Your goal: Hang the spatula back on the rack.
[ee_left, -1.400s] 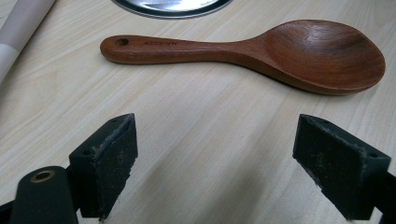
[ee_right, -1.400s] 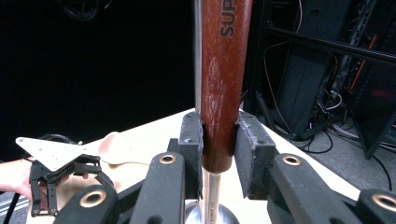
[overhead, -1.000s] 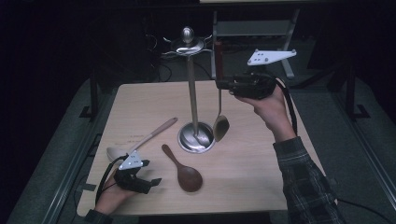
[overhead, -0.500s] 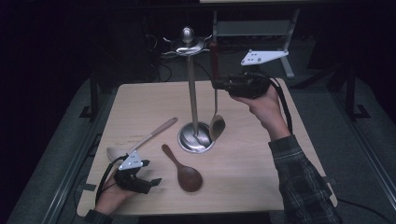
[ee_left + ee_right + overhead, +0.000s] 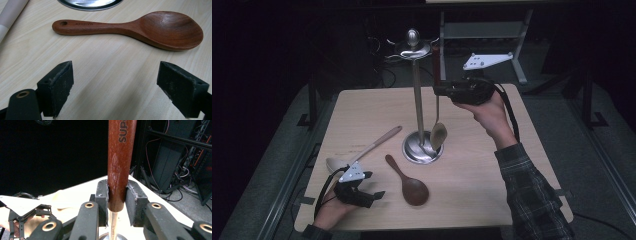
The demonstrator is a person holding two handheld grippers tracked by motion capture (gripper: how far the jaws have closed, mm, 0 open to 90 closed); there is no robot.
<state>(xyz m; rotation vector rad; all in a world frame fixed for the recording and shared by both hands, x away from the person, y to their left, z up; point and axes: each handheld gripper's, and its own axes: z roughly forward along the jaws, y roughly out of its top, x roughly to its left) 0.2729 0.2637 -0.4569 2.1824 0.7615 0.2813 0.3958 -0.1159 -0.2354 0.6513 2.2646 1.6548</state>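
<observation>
Ladle [image 5: 438, 131] shifted left, wooden table [image 5: 492, 170], dark room

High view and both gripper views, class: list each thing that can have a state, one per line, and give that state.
Right gripper: shut on the ladle's red-brown handle.
Ladle: hanging upright in the grip, bowl down beside the stand's base.
Utensil stand: upright on the table; nothing hangs from the hooks that show.
Left gripper: open, nothing between its jaws.
Wooden spoon: lying flat, bowl up.
Pale spoon: lying flat.
</observation>
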